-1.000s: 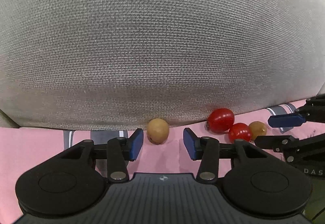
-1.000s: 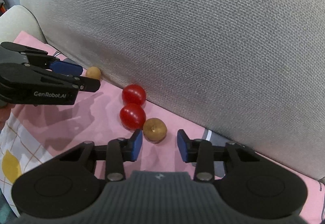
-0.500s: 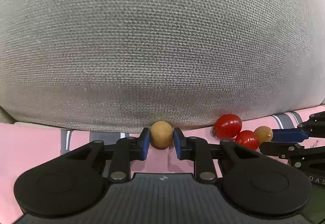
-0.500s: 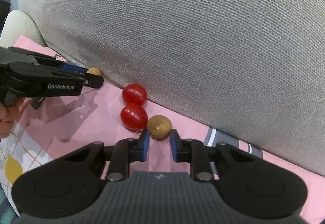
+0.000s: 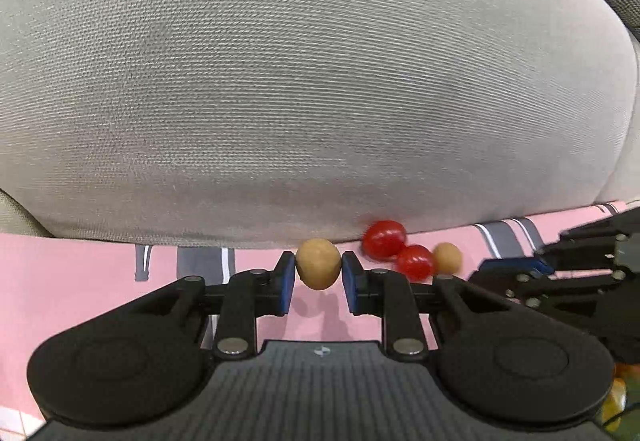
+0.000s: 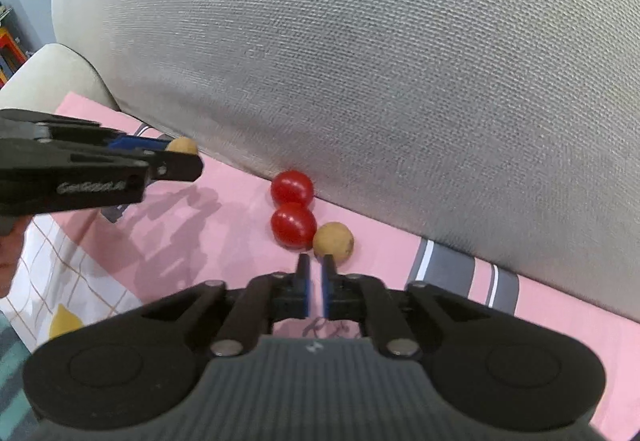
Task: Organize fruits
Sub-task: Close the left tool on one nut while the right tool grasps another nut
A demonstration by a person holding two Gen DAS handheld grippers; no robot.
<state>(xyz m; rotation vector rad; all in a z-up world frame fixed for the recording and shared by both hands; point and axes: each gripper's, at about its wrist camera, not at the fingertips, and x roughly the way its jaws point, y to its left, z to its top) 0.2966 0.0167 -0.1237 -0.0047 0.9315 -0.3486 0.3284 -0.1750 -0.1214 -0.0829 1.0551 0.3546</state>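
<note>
1. Grey woven sofa cushion fills the background of both views, and a pink patterned cloth covers the seat below it, where the fruits lie along the cushion's base.

2. Since 1.0 s ago the left gripper has gone from wide open, short of the fruit, to closed on the tan fruit; its blue pads now press both sides of it. The fruit appears to sit slightly above the cloth, with a shadow beneath, so I judge the lift has begun.

3. The right gripper has also closed over the same second, but on nothing: its jaws stand almost together with only a thin gap, and the second tan fruit lies just beyond and slightly right of the tips, on the cloth.

4. This suggests the right grasp has missed or the fruit slipped forward, so that side likely needs reopening and another approach.

5. 2 red tomatoes remain on the cloth: the nearer tomatoes one touches the second tan fruit's left side, the other sits behind it against the cushion.

6. In the right view the left gripper is well apart from this cluster, off to the left, with its fruit showing at the tips.
</note>
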